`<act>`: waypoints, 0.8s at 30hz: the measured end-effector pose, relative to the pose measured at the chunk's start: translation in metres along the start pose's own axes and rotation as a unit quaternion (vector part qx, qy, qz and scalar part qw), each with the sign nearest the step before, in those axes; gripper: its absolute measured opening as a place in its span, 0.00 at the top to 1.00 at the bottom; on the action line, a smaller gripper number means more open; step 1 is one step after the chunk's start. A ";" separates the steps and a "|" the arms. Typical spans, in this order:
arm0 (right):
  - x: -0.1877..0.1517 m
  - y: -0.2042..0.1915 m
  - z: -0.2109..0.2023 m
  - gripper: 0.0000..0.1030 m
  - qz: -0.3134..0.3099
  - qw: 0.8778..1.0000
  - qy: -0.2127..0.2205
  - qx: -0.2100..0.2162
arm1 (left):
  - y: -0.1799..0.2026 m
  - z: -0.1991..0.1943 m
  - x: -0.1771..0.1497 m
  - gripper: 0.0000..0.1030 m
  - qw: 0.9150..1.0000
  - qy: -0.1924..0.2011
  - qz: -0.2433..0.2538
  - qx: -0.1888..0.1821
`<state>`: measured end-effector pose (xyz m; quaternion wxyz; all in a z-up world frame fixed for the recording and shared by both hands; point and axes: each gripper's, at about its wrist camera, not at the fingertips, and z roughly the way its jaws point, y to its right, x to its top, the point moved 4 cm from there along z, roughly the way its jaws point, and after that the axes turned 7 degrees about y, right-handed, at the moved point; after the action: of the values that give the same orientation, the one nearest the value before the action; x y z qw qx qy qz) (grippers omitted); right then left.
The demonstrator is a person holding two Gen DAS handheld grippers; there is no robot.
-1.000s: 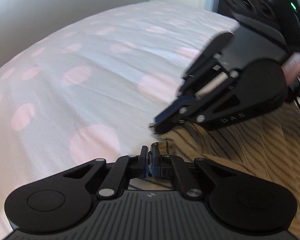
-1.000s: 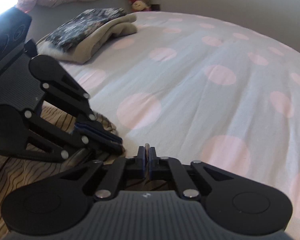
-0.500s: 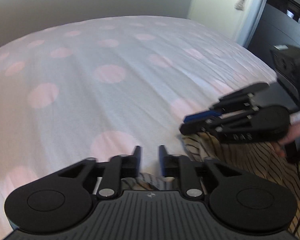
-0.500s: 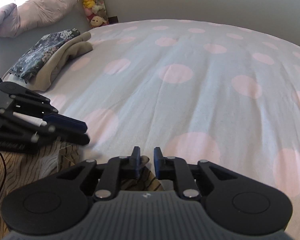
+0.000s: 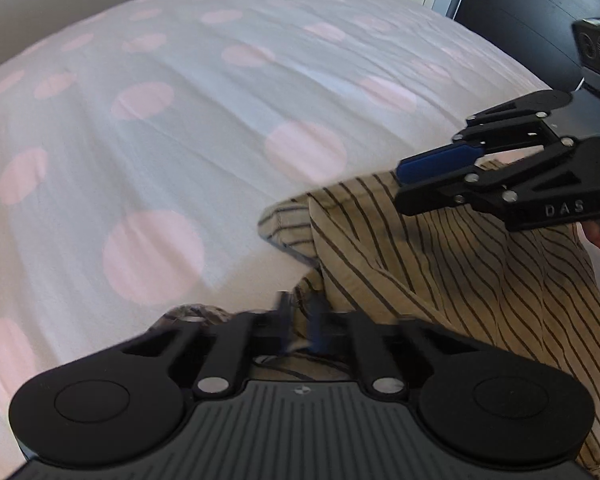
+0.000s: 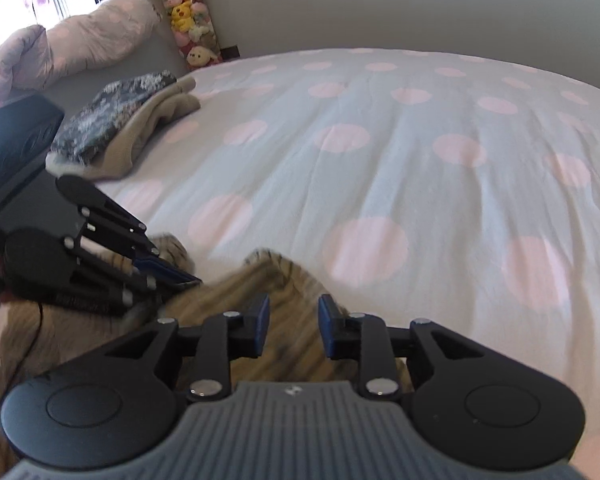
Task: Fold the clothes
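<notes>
The tan, dark-striped cloth garment (image 5: 440, 264) lies crumpled at the near edge of the bed, on the pale sheet with pink dots (image 5: 148, 128). The left claw (image 5: 300, 320) hovers over it, parted. The right claw (image 6: 292, 328) stands apart, gripping nothing. Folded clothes (image 6: 128, 116) lie by the bed's far corner.

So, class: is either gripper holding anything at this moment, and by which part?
Nothing is held: the left gripper and right gripper are both open above the striped garment.
</notes>
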<state>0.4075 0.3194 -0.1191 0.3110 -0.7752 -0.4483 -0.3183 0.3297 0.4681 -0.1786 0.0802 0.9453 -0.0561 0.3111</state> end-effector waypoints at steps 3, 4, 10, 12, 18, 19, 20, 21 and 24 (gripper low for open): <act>-0.014 0.009 -0.005 0.71 0.001 1.000 -0.005 -0.006 | -0.007 0.000 0.005 1.00 1.000 0.016 -0.016 0.020; -0.017 0.011 -0.006 0.71 0.004 1.000 -0.005 -0.008 | -0.010 0.000 0.008 1.00 0.999 0.021 -0.021 0.028; -0.031 0.029 -0.019 0.71 0.027 0.999 -0.007 -0.024 | -0.022 -0.010 0.012 1.00 0.995 0.038 -0.064 0.072; -0.035 0.032 -0.027 0.71 0.034 0.999 -0.013 -0.038 | -0.025 -0.014 0.012 0.97 0.992 0.041 -0.080 0.086; -0.042 0.035 -0.066 0.71 0.081 0.995 -0.012 -0.062 | -0.029 -0.038 0.009 0.64 0.983 0.054 -0.122 0.129; -0.044 0.032 -0.077 0.71 0.091 0.994 -0.011 -0.064 | -0.025 -0.050 0.006 0.63 0.982 0.058 -0.122 0.131; -0.047 0.030 -0.087 0.71 0.102 0.993 -0.010 -0.067 | -0.020 -0.061 0.002 0.62 0.982 0.062 -0.122 0.133; -0.051 0.027 -0.097 0.71 0.109 0.992 -0.010 -0.068 | -0.012 -0.073 -0.003 0.62 0.982 0.063 -0.122 0.131; -0.068 0.013 -0.129 0.71 0.135 0.988 -0.022 -0.075 | 0.016 -0.108 -0.026 0.62 0.982 0.056 -0.124 0.135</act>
<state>0.3642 0.1814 -0.0968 0.2820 -0.8565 -0.3215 -0.2891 0.2440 0.4743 -0.1065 -0.0067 0.9283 0.1084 0.3557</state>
